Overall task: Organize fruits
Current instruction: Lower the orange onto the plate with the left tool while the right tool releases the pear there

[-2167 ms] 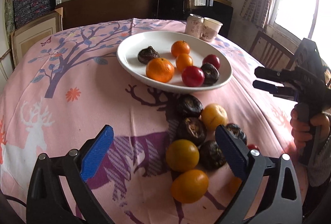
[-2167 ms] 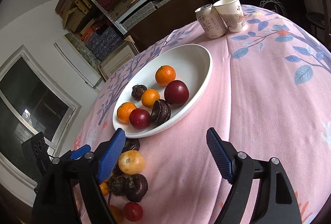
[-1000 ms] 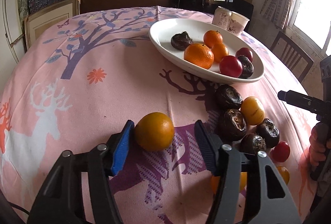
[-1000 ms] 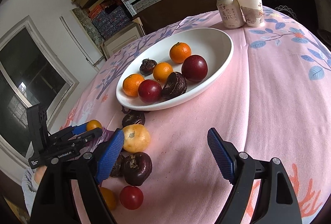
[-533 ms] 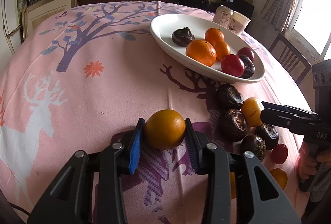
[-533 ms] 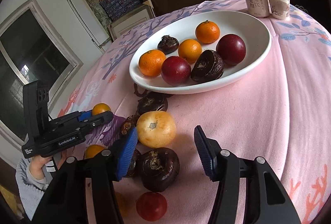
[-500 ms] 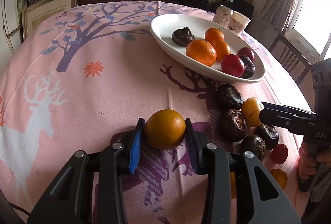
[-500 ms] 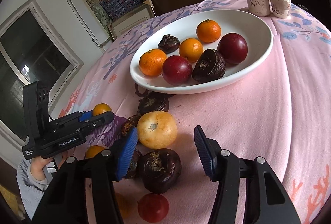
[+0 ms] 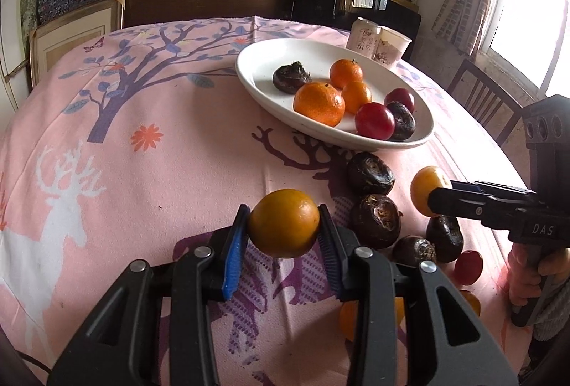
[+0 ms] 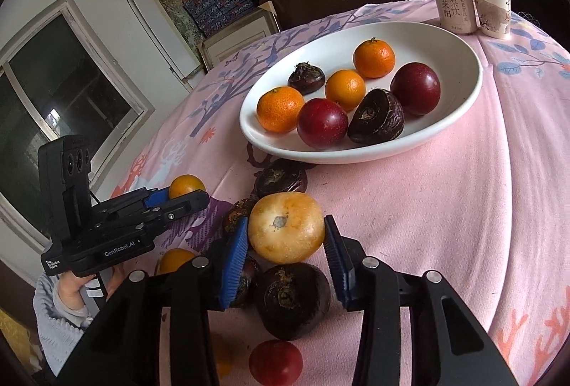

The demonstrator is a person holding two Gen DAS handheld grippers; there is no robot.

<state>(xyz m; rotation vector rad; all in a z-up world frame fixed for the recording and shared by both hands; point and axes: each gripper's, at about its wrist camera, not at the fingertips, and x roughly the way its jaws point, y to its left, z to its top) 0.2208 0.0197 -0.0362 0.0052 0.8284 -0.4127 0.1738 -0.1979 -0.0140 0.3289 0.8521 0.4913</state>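
My left gripper (image 9: 284,236) is shut on an orange fruit (image 9: 284,222) and holds it above the pink cloth, left of the loose pile. My right gripper (image 10: 285,243) is closed around a pale yellow-orange fruit (image 10: 286,226) in the pile; its blue pads touch both sides. The white plate (image 9: 409,142) holds several oranges, red plums and dark water chestnuts. Loose dark chestnuts (image 9: 370,168) and a red fruit (image 9: 468,267) lie below the plate. In the right wrist view the left gripper (image 10: 174,195) shows with its orange.
A drink can (image 10: 451,4) and a paper cup (image 10: 493,8) stand behind the plate (image 10: 356,156). A wooden chair (image 9: 481,101) stands at the table's right. Shelves with boxes line the back wall.
My left gripper has lifted the orange fruit slightly and moved toward the plate. My right gripper has moved in and closed its pads onto the pale yellow-orange fruit.
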